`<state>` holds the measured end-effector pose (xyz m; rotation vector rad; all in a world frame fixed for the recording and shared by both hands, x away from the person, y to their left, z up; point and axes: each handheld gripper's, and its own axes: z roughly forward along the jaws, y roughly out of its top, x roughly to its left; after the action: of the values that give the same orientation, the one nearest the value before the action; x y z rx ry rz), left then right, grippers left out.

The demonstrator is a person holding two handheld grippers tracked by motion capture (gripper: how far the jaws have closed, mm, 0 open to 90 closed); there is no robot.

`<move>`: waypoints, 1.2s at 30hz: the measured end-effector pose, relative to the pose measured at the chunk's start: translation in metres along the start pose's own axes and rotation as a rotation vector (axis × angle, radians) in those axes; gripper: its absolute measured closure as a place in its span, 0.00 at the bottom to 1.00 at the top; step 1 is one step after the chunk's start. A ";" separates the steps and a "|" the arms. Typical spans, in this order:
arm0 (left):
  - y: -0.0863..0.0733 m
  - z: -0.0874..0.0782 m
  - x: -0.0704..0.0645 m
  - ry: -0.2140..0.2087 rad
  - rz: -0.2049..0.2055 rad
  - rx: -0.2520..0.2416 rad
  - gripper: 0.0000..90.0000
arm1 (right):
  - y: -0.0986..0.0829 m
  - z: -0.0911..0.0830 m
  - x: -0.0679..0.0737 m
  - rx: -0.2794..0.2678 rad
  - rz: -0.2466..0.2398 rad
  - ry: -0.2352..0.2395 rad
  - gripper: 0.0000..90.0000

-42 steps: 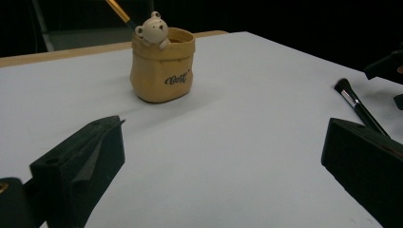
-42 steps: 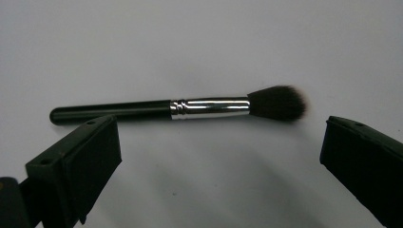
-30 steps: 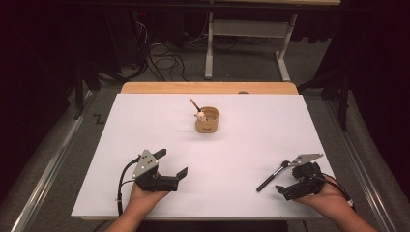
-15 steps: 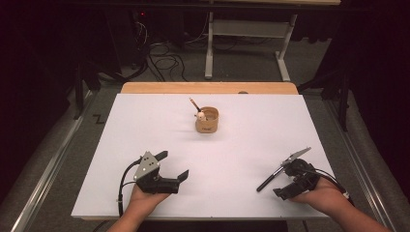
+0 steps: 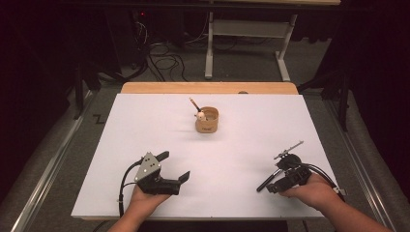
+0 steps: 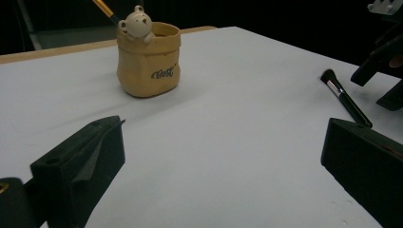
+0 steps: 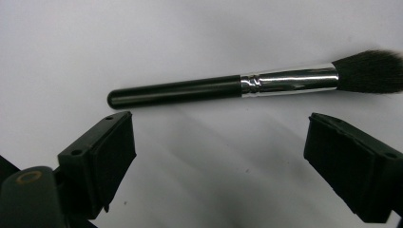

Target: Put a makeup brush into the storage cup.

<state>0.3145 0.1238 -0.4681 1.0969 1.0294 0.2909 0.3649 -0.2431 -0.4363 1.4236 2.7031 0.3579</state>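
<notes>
White sheet-covered table top [image 5: 145, 125], wooden strip showing along its far edge. Largest item on it: tan ceramic sack-shaped cup with a small bear figure on its rim [image 5: 207, 121], standing upright near the middle of the far edge, a thin brush handle leaning out of it.

Left gripper [image 5: 175, 166] rests near the near edge, left of centre, jaws spread wide, nothing between them; its view looks across the sheet to the cup [image 6: 148, 59].

Right gripper [image 5: 278, 176] sits near the near right corner, tipped down over the sheet. Jaws wide apart, holding nothing.

Task item: black-handled makeup brush with silver ferrule and dark bristles [image 7: 247, 85], lying flat on the sheet near the near right corner. In the right gripper view it lies crosswise just beyond the jaw tips, not yet between them, and appears untouched.

Judgement: step in hand is the approach to pick up the brush; grasp not yet made. Next move calls for advancing the right gripper so the handle sits between the jaws, and closing on the handle short of the ferrule. Likely destination: the cup.
</notes>
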 end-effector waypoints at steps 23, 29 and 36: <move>0.003 -0.002 -0.001 -0.010 -0.007 -0.006 0.02 | 0.022 0.006 0.011 0.077 0.268 -0.056 0.32; 0.002 -0.001 -0.001 -0.010 -0.009 -0.005 0.02 | 0.023 0.005 0.011 0.090 0.297 -0.077 0.37; 0.002 -0.001 -0.001 -0.009 -0.006 -0.003 0.02 | 0.021 0.002 0.008 0.103 0.351 -0.056 0.44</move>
<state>0.3136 0.1243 -0.4658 1.0914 1.0235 0.2820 0.3775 -0.2254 -0.4329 1.9093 2.4545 0.1942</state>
